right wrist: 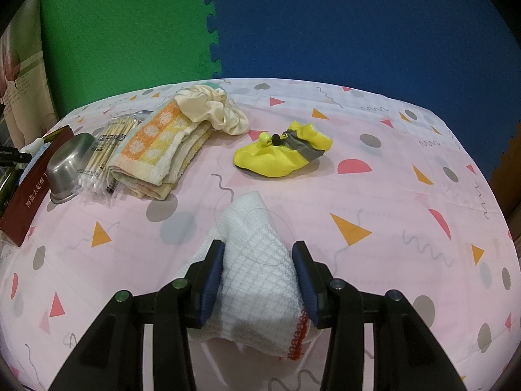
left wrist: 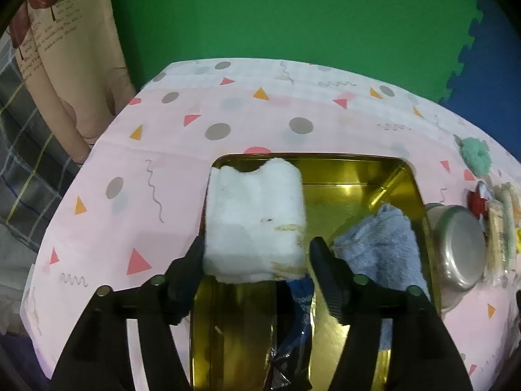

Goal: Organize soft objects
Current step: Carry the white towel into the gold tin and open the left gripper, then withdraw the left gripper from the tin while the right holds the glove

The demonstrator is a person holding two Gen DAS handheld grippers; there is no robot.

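Pointing steeply down from the lower edge of its frame, the left gripper (left wrist: 255,257) stands over a gold tin (left wrist: 342,189) at frame centre. Its jaws are parted: the left pad lies against a folded white towel (left wrist: 254,218), while the right pad stands just clear of it, so the towel sits between the fingers unclamped. The white towel is fluffy, with faint yellowish marks along its lower right side, and occupies the left half of the tin. A crumpled blue towel (left wrist: 381,244) lies in the right half.

The right gripper (right wrist: 259,267) also angles downward from the bottom of its frame. Its jaws are at a medium width, and both blue pads press on a white waffle-weave cloth (right wrist: 257,260) with orange stitching at its lower corner; the cloth's far tip reaches the pink patterned tablecloth (right wrist: 390,260).

Legible writing: Chinese characters on a dark red box (right wrist: 32,192) at left centre; the print on a packet of cotton swabs (right wrist: 101,156) is too small to read.

An orange-and-yellow towel (right wrist: 156,153), a cream scrunchie (right wrist: 211,107) and a yellow pouch (right wrist: 283,153) lie in the upper middle. A steel bowl (right wrist: 65,166) is tipped beside the box.
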